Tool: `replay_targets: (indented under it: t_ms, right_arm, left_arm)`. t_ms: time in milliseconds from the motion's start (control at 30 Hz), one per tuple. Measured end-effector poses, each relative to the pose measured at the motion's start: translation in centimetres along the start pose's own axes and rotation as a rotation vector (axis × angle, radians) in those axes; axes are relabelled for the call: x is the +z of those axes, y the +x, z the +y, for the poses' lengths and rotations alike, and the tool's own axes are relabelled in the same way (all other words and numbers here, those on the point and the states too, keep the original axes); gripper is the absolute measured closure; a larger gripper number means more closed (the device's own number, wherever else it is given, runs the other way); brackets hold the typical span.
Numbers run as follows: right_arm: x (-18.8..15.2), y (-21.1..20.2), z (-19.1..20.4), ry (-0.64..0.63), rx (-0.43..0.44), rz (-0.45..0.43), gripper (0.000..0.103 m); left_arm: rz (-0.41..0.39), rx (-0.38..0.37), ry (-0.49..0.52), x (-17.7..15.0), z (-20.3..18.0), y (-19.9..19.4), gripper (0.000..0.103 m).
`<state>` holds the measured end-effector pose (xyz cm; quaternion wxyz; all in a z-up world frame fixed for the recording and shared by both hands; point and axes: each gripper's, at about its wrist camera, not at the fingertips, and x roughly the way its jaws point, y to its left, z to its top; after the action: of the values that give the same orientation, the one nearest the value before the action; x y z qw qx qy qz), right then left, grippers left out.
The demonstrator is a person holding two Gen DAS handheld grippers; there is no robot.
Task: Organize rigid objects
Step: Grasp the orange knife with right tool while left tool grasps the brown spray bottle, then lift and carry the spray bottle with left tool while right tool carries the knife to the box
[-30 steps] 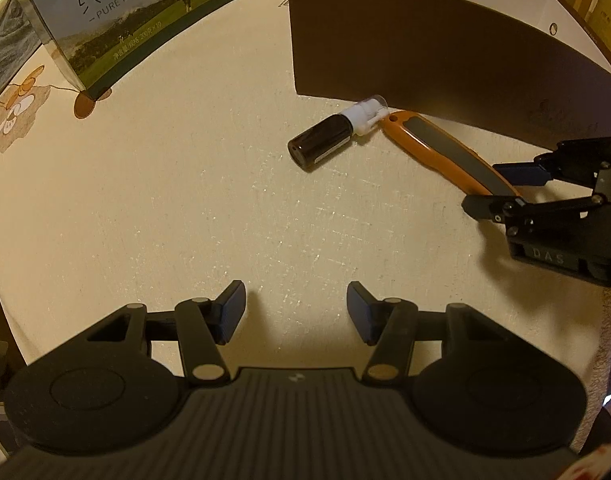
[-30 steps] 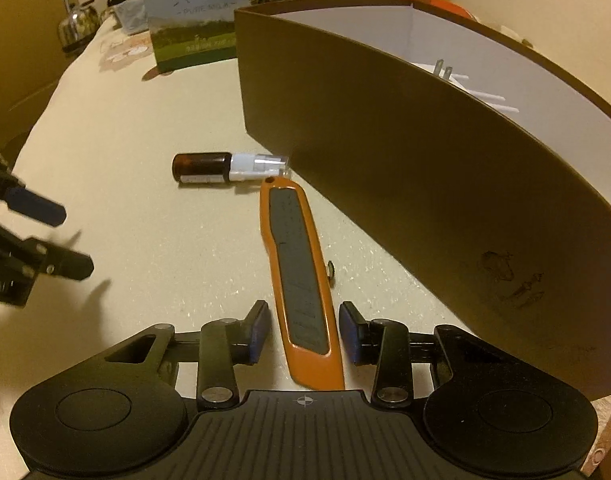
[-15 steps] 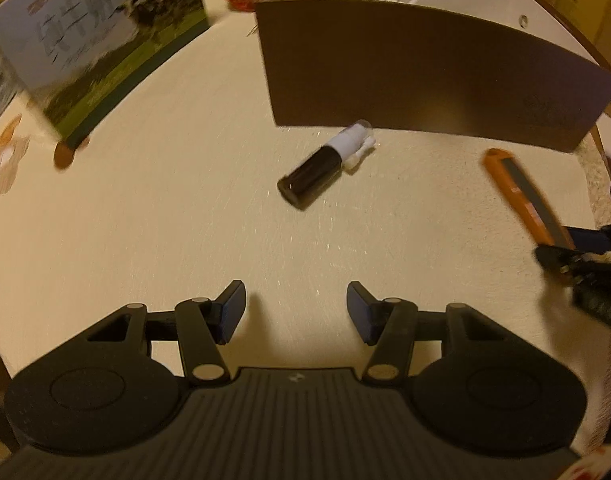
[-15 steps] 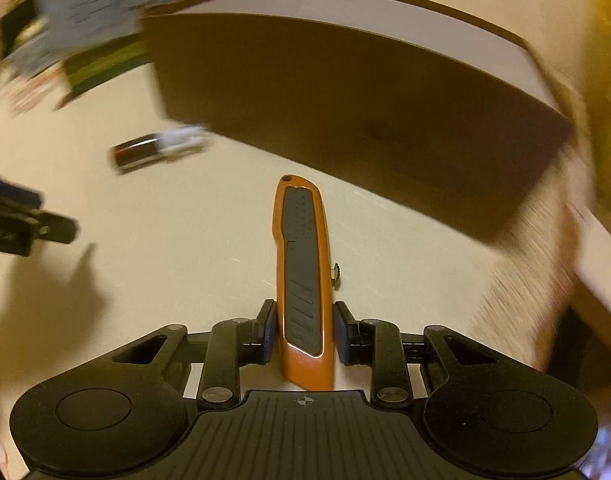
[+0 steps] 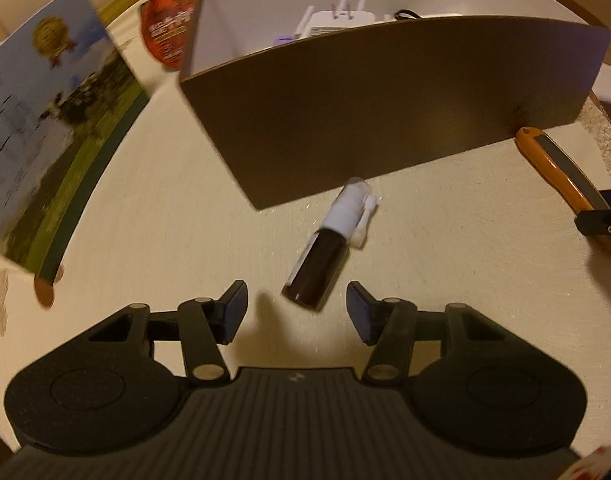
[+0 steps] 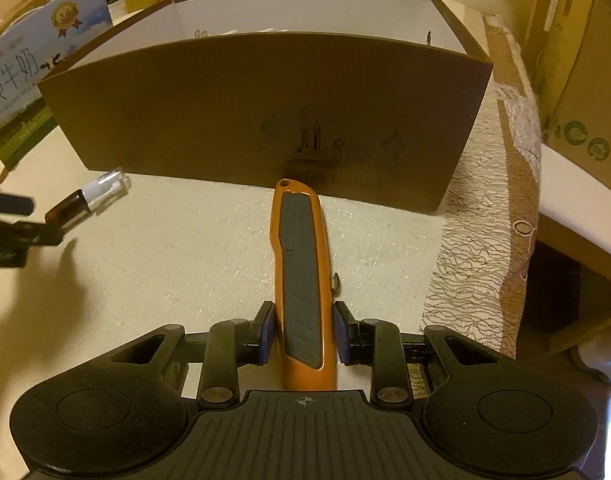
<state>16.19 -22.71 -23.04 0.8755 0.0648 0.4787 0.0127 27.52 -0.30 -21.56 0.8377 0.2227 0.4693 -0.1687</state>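
My right gripper (image 6: 304,330) is shut on an orange utility knife (image 6: 302,264) with a grey grip, held above the table, its tip pointing at the brown box (image 6: 265,120). The knife also shows in the left wrist view (image 5: 561,176). A dark brown bottle with a white spray cap (image 5: 329,244) lies on the table by the box's front wall (image 5: 385,112). My left gripper (image 5: 296,312) is open, its fingers just short of the bottle's base. The bottle also shows in the right wrist view (image 6: 85,200).
The box is open-topped and white inside, with several items in it (image 5: 337,20). A milk carton (image 5: 45,140) stands at the left, a red packet (image 5: 165,36) behind it. The table edge with a lace cloth (image 6: 485,240) is at the right; cardboard boxes (image 6: 577,80) stand beyond.
My right gripper closed on the knife and lifted it off the table, swinging to face the box. My left gripper moved forward to the bottle.
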Motion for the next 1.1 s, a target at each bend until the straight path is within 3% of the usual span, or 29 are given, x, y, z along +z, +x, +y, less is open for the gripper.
replay_targets:
  t_ms: [33,100,233,367,500,733,933,1000,1100]
  right_arm:
    - [0.0,-0.1,-0.1,-0.002,0.005,0.0,0.077]
    - [-0.1,0.0,0.0,-0.009,0.01,0.0,0.077]
    - [-0.3,-0.1,0.1,-0.053,0.017,0.002,0.077]
    - [-0.6,-0.2,0.4,-0.106,0.027,0.0,0.076]
    - [-1.7,-0.8,0.9,-0.148,0.053,0.007,0.077]
    - [-4.6,-2.5,2.5,-0.232,0.105,0.016,0.077]
    - [-5.2,-2.6,2.8,-0.237,0.109,0.028,0.076]
    - [-4.7,-2.3,2.8,-0.231,0.104,0.031,0.07]
    - [-4.1,-1.9,2.8,-0.226,0.083,0.025,0.062]
  left_arm:
    - [0.002,-0.002,0.01,0.2,-0.1,0.2,0.061]
    - [0.018,-0.009,0.021,0.3,-0.2,0.7,0.076]
    - [0.031,-0.008,-0.008,0.0,-0.4,0.6,0.08]
    - [0.061,-0.021,-0.121,-1.3,-0.2,-0.3,0.083]
    - [0.1,-0.046,-0.264,-3.6,-0.6,-2.1,0.083]
    - [0.145,-0.038,-0.398,-8.4,-3.1,-5.6,0.083]
    - [0.166,-0.064,-0.435,-8.7,-3.9,-6.0,0.079]
    - [0.157,-0.059,-0.421,-8.0,-3.8,-5.8,0.072]
    - [0.144,-0.061,-0.409,-7.1,-3.6,-5.5,0.071]
